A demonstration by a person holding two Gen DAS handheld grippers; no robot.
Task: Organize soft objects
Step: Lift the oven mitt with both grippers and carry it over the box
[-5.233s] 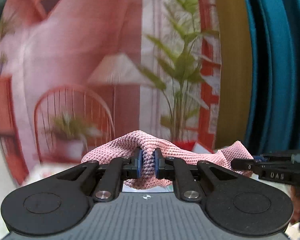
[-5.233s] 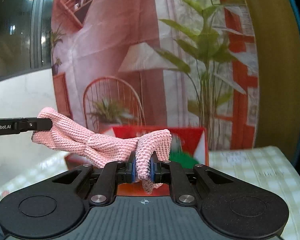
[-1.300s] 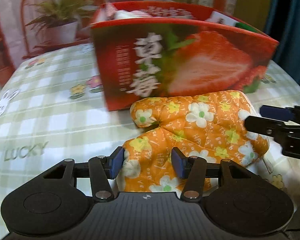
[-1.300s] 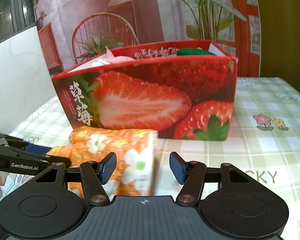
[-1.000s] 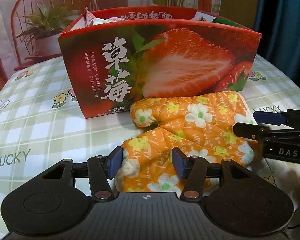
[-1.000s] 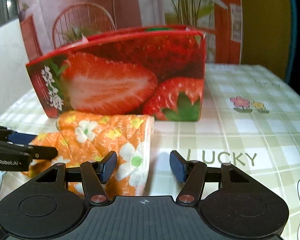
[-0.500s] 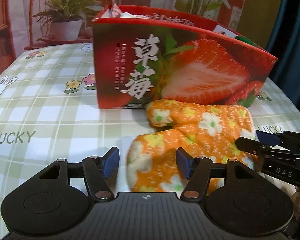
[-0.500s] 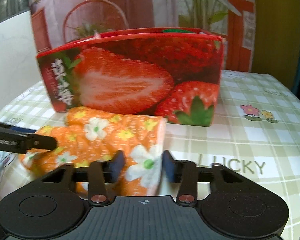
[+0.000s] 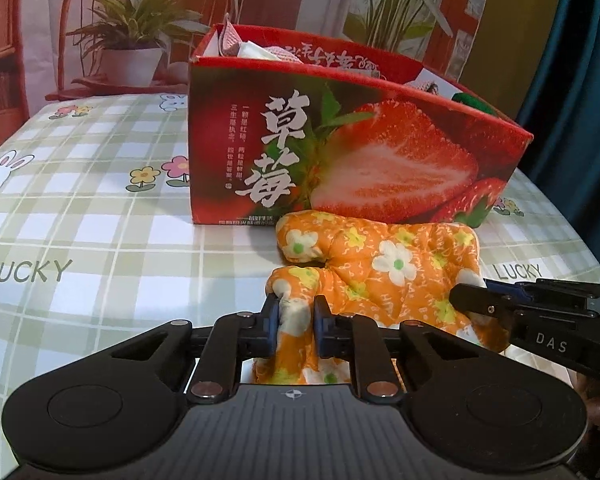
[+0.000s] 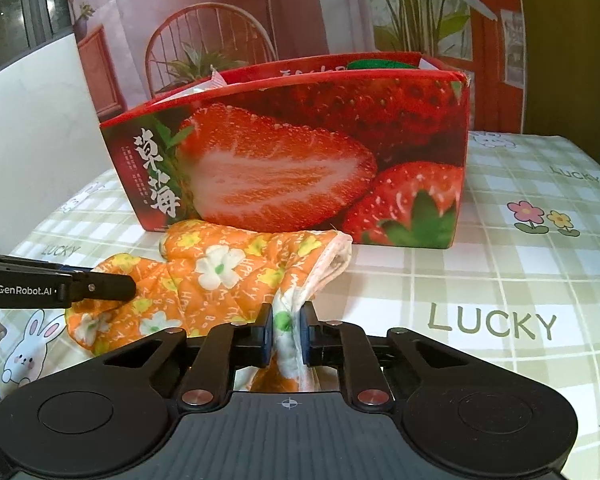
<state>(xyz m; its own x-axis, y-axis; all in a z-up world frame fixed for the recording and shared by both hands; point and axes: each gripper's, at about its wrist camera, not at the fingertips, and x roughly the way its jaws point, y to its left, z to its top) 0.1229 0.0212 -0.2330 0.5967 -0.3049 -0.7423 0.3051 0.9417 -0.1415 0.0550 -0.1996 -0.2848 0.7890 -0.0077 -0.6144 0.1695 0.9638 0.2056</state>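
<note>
Left wrist view: mounted on the left tongs [image 9: 296, 322], looking forward and down along their two black fingers; low over the checked-cloth desk [image 9: 100, 240], very near the orange flowered quilted mitt [image 9: 384, 264].
Left view facing: toward the red strawberry-printed cardboard box [image 9: 356, 160], seen from its left corner.
Right wrist view: mounted on the right tongs [image 10: 286, 334], same low, downward-tilted stance, close to the mitt's open cuff [image 10: 236, 276].
Right view facing: toward the box's long front [image 10: 300, 168] and right end.
Shared field: mitt, box, desk [image 10: 520, 280], printed backdrop; each view catches the other tongs at its edge [image 9: 540, 320] [image 10: 56, 288].
</note>
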